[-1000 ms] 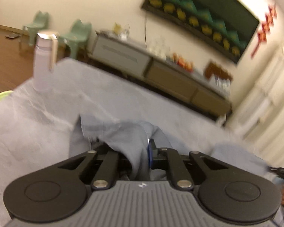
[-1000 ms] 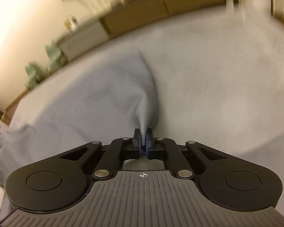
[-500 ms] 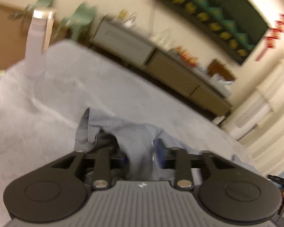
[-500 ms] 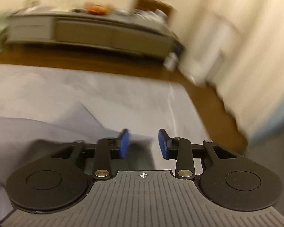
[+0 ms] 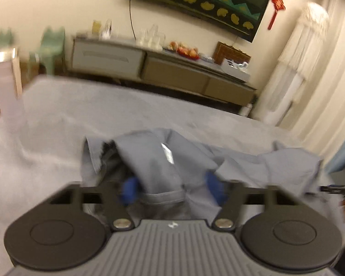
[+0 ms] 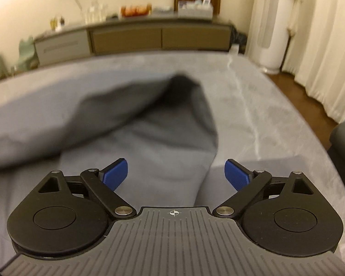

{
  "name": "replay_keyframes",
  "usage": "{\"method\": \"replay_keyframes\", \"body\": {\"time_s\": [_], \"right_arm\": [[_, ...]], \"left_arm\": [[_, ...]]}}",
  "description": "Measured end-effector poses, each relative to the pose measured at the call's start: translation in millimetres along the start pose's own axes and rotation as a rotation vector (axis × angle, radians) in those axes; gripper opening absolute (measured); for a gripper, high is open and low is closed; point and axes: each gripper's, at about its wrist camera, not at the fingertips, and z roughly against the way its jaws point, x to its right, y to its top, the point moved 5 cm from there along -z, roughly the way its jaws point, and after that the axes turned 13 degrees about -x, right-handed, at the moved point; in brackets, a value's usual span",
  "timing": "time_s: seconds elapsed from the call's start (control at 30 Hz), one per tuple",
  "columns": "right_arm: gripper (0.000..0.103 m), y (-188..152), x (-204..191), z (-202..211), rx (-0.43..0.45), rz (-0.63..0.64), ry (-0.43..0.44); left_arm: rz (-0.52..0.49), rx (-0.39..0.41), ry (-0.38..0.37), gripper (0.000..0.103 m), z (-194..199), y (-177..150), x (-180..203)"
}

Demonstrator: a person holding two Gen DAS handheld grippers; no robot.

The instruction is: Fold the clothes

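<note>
- The grey garment [image 5: 163,161] lies crumpled on the grey-covered counter [image 5: 57,105], bunched in the lower middle of the left wrist view, with a white label showing on a raised fold; in the right wrist view one loose part of it [image 6: 154,124] spreads across the middle of the frame and its open end gapes dark near the top.
- Our left gripper [image 5: 171,189] has a fold of the cloth between its blue pads; the jaws are closing, and the blur keeps us from telling whether the pads press on it yet.
- Our right gripper [image 6: 176,176] is opening wide; cloth lies below and ahead of it, but nothing sits between the pads.
- To do this step well, we judge that the left should pinch one clean edge, not a wad of layers, and that the right should seek a matching edge or corner, so that the cloth can be drawn flat before any fold.
- A pale bottle [image 5: 8,85] stands on the counter at the left edge of the left view, well apart from the garment, yet worth avoiding if we sweep the cloth that way.
- Beyond the counter a long sideboard [image 6: 135,36] runs along the wall, clear of the work.
</note>
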Motion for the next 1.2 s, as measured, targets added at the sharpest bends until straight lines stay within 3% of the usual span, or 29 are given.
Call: {"method": "replay_keyframes", "body": {"time_s": [0.03, 0.07, 0.13, 0.2, 0.27, 0.37, 0.47, 0.53, 0.63, 0.7, 0.8, 0.87, 0.93, 0.97, 1.03, 1.2], "right_arm": [[0.075, -3.5, -0.3, -1.4, -0.018, 0.022, -0.022], [0.048, -6.9, -1.9, -1.1, -0.032, 0.037, -0.032], [0.012, -8.2, -2.5, 2.2, -0.041, 0.037, -0.019], [0.006, -4.6, -0.6, 8.2, -0.010, 0.041, -0.023], [0.003, 1.5, 1.9, 20.8, 0.043, 0.046, -0.035], [0.002, 26.1, 19.9, 74.7, 0.193, 0.011, -0.070], [0.000, 68.6, 49.8, 140.9, 0.351, -0.018, -0.154], [0.000, 105.0, 67.2, 172.6, 0.416, -0.026, -0.212], [0.000, 164.5, 79.6, 186.0, 0.425, -0.003, -0.328], [0.000, 198.1, 80.1, 157.2, 0.353, 0.006, -0.395], [0.000, 226.8, 93.7, 85.3, 0.201, -0.039, -0.470], [0.002, 223.2, 95.7, 34.2, 0.097, -0.061, -0.492], [0.007, 207.1, 93.4, -7.5, 0.022, -0.060, -0.500], [0.029, 196.2, 91.9, -24.3, -0.004, -0.056, -0.501], [0.052, 171.4, 86.9, -40.2, -0.016, -0.058, -0.460], [0.062, 109.4, 74.5, -7.7, 0.068, -0.120, -0.290]], "left_arm": [[-0.022, 0.012, -0.017, 0.028, 0.9, 0.1, 6.0], [-0.043, 0.025, -0.035, 0.023, 1.9, 0.2, 12.0], [-0.070, 0.030, -0.048, 0.016, 0.1, 3.2, 20.7], [-0.031, 0.066, -0.078, 0.007, 8.6, 11.5, 20.3], [0.009, 0.102, -0.109, 0.005, 17.2, 19.9, 19.9], [0.127, 0.258, -0.222, 0.005, 65.0, 52.1, 4.6], [0.217, 0.391, -0.233, 0.005, 99.5, 100.9, -11.0], [0.281, 0.413, -0.209, 0.005, 98.5, 134.3, -19.8], [0.365, 0.370, -0.091, 0.005, 60.1, 177.0, -35.9], [0.470, 0.296, 0.016, 0.005, 14.3, 193.6, -59.2], [0.591, 0.123, 0.207, 0.005, -70.4, 186.7, -92.0], [0.536, -0.006, 0.261, 0.007, -114.3, 171.0, -96.0], [0.503, -0.073, 0.233, 0.010, -135.5, 153.5, -96.4], [0.496, -0.067, 0.218, 0.012, -135.1, 146.2, -96.4], [0.497, -0.043, 0.158, 0.018, -122.0, 133.0, -99.5], [0.486, 0.057, 0.017, 0.067, -61.2, 108.1, -95.9]]}}
